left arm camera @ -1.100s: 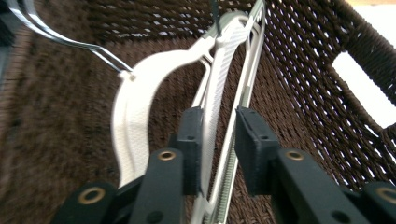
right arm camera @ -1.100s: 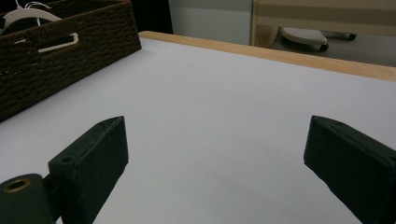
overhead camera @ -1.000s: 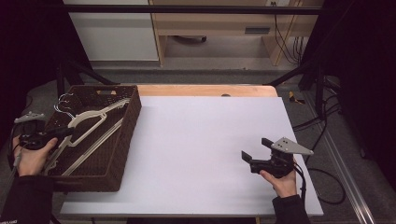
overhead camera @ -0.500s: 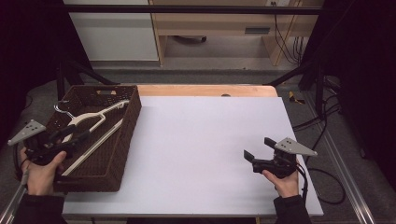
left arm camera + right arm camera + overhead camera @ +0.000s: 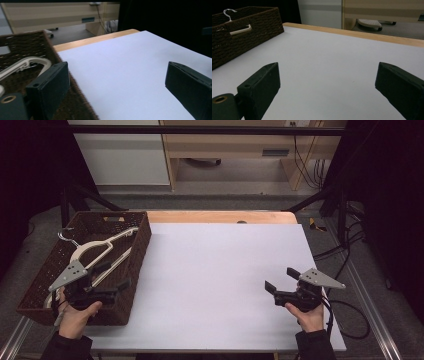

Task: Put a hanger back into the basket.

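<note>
A cream clothes hanger (image 5: 102,251) is seen lying inside the brown wicker basket (image 5: 141,231) at the table's left edge. The left gripper (image 5: 114,277) is held over the basket's near right wall, its jaws just opened wide with nothing between them. The right gripper (image 5: 281,283) is held spread and empty above the white tabletop (image 5: 220,270).

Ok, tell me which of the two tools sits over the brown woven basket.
The left tool: it hangs over the brown woven basket, jaws open. The right tool is above the white tabletop.
</note>
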{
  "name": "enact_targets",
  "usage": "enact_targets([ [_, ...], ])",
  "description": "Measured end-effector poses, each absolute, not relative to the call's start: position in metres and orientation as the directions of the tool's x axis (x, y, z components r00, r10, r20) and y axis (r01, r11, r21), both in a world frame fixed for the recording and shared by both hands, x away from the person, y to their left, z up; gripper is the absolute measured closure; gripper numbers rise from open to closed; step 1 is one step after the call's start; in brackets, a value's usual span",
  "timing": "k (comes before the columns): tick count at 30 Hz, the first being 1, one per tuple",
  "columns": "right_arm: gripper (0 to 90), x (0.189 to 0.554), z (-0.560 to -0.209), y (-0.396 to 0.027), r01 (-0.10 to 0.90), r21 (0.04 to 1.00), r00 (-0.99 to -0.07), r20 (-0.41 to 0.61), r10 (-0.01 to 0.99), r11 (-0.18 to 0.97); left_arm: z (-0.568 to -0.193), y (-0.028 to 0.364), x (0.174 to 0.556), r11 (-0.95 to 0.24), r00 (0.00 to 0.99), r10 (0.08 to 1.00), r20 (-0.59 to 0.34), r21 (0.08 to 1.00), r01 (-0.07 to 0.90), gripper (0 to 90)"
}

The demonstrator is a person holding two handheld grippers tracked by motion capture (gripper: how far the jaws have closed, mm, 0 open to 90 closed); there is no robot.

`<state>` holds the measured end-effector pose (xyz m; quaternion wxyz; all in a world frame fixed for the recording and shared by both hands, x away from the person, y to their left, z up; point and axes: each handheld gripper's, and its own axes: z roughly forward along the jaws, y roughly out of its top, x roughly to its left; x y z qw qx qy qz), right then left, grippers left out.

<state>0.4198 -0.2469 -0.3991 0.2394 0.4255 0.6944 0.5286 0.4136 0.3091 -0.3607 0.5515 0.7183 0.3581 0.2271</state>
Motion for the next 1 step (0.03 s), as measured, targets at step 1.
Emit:
enact_targets([
  [1, 6.5, 0.4195, -0.399, -0.247, 0.338, 0.938, -0.523, 0.117, 0.844, 0.079, -0.3607, 0.3091, 0.4136, -0.135, 0.64, 0.765, -0.069, 0.955, 0.264, 5.4],
])
